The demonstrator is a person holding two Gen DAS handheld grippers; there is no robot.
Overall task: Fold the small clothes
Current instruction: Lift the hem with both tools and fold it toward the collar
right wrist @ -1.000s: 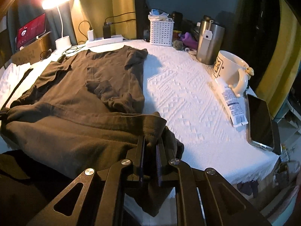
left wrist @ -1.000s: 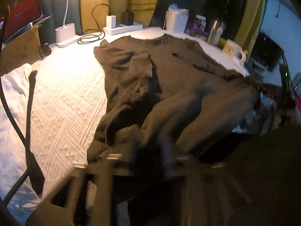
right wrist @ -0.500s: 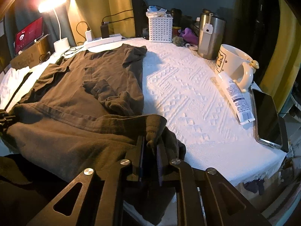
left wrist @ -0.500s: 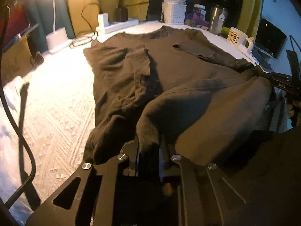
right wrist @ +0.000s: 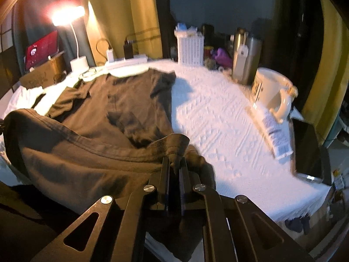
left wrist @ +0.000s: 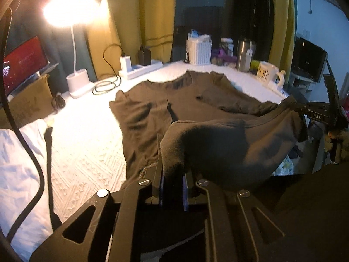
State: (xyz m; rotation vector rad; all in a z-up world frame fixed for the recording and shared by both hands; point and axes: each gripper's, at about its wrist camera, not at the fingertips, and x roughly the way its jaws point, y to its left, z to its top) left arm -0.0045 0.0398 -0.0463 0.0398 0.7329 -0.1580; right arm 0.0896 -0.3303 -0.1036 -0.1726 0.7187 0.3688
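Note:
A dark brown T-shirt [left wrist: 196,100] lies flat on the white textured bedspread [left wrist: 87,144], neck toward the far side. Its near hem is lifted off the cover and stretched between both grippers. My left gripper [left wrist: 172,163] is shut on the hem's left corner, which bunches above the fingers. In the right wrist view, my right gripper [right wrist: 176,161] pinches the right corner of the T-shirt [right wrist: 122,109], its jaws closing tight on the fabric. The right gripper [left wrist: 316,115] also shows at the right edge of the left wrist view, holding the taut hem.
Along the far edge stand a lit lamp [left wrist: 76,83], a power strip [left wrist: 139,69], a white basket [left wrist: 199,50] and a steel tumbler [left wrist: 244,54]. A mug [right wrist: 272,91], a tube [right wrist: 274,131] and a phone [right wrist: 309,150] lie right. A black cable [left wrist: 32,163] hangs left.
The left gripper came in over the hem's left corner and shut on it. Both grippers have since raised the hem, which now hangs stretched above the shirt.

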